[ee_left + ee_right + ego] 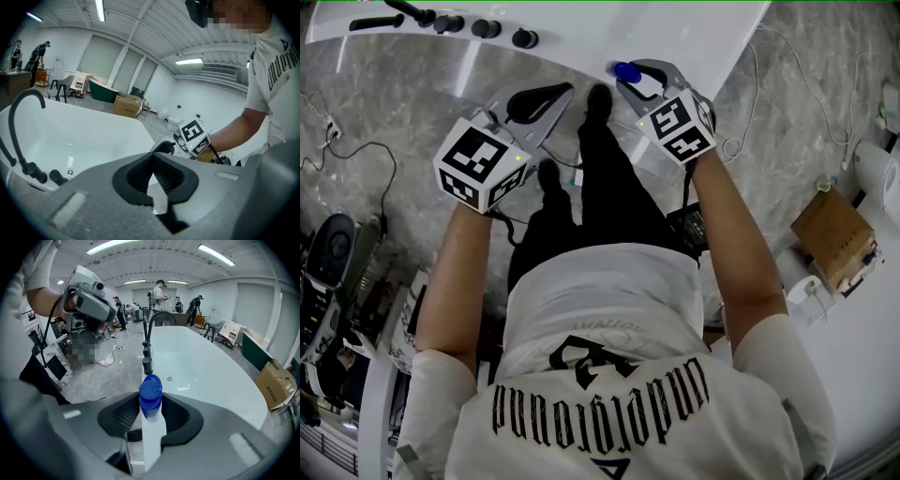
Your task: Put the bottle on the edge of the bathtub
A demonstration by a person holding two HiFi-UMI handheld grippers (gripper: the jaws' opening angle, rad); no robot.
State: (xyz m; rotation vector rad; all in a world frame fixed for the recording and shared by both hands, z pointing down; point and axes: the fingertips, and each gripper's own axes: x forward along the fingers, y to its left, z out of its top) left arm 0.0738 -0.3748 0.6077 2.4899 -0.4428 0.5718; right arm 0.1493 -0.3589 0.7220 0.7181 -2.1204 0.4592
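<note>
Right tool tight on blue-capped bottle

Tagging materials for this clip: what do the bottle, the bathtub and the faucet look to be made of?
The bottle looks like plastic, with an opaque white body and a glossy blue cap. The bathtub is glossy white, probably acrylic or enamel, with bright highlights on its smooth wall. The faucet is probably metal in a matte black finish, with little shine on its curved spout.
</note>
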